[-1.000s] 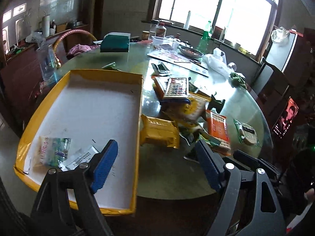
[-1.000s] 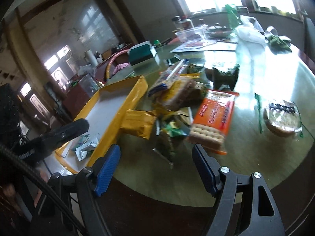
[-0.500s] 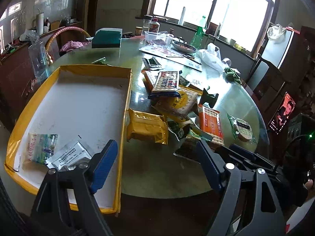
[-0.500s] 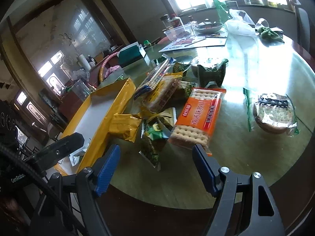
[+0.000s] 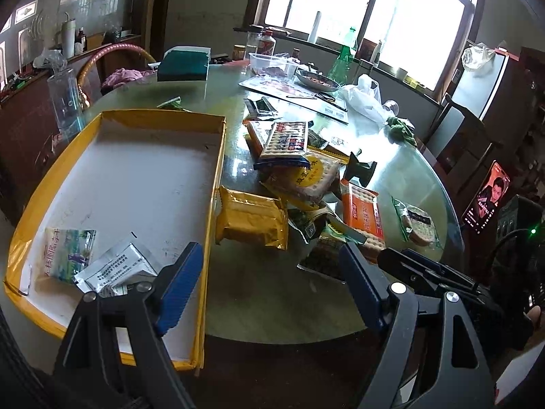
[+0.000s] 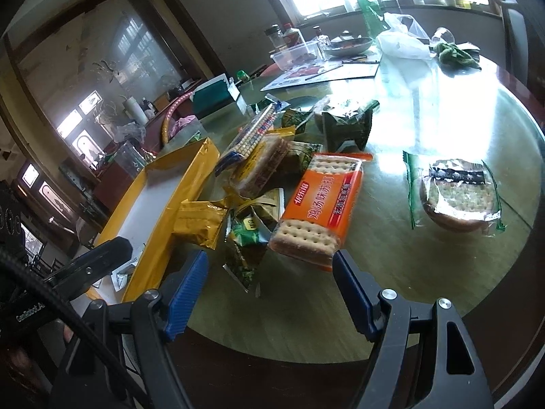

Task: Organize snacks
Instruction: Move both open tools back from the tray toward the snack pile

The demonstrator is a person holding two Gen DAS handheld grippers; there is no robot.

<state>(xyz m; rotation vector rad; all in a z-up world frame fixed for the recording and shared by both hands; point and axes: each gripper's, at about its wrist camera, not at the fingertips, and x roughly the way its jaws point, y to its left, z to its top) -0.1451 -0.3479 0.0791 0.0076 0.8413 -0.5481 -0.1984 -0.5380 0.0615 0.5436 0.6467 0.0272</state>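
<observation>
I have both tools spread wide with nothing between their fingers, because neither has committed to a packet yet. My left tool (image 5: 269,283) hangs over the near corner of the yellow tray (image 5: 218,156), where two sachets (image 5: 88,259) already lie, so the tray looks to me like the collecting place. The rest of the snacks sit heaped on the glass counter (image 5: 259,293) just beside the tray's right wall. My right tool (image 6: 270,288) points at the orange cracker pack (image 6: 320,204), which lies nearest it at the pile's front edge; I judge that the likely next pick. The gold packet (image 5: 252,221) rests against the tray.
</observation>
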